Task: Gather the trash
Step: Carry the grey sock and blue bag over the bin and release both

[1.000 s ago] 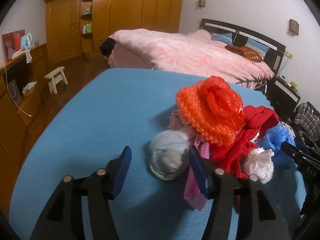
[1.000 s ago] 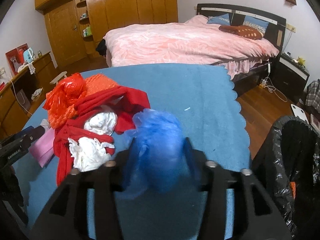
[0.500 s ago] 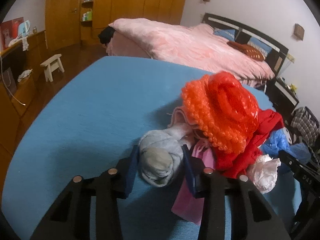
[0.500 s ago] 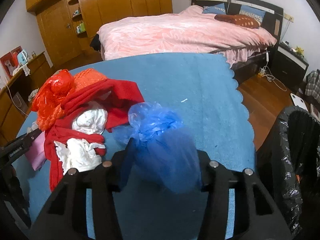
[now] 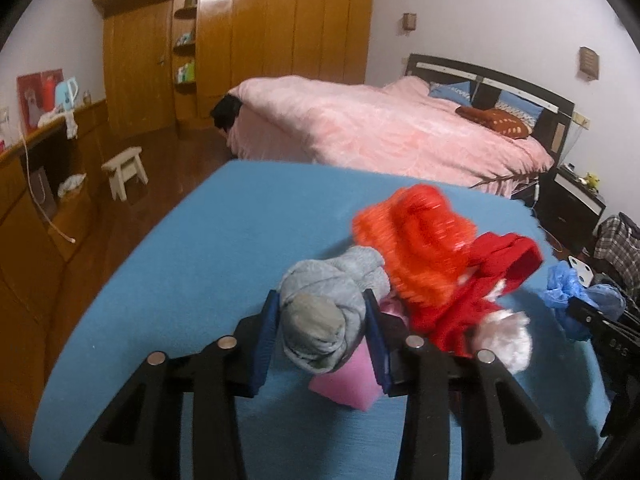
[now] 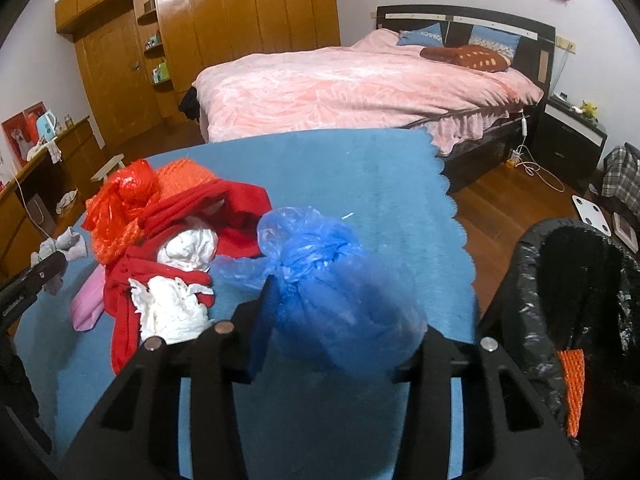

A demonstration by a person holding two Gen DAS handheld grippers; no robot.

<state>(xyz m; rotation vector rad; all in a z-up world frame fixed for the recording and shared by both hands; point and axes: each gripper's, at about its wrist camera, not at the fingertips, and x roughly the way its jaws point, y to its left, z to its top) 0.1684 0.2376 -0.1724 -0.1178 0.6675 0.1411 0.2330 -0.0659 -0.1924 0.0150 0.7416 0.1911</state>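
Clamping a grey sock bundle (image 5: 324, 312) between its pads, the left gripper (image 5: 322, 330) has the red-orange trash pile (image 5: 424, 256) just ahead-right. The right gripper (image 6: 340, 320) squeezes a blue plastic bag (image 6: 332, 292); black-lined bin (image 6: 532, 280) to its right.

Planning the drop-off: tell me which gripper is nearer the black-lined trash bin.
Right. The right gripper, shut on the blue plastic bag, has the black-lined trash bin just to its right. The left gripper, clamping the grey sock bundle, is beyond the pile.
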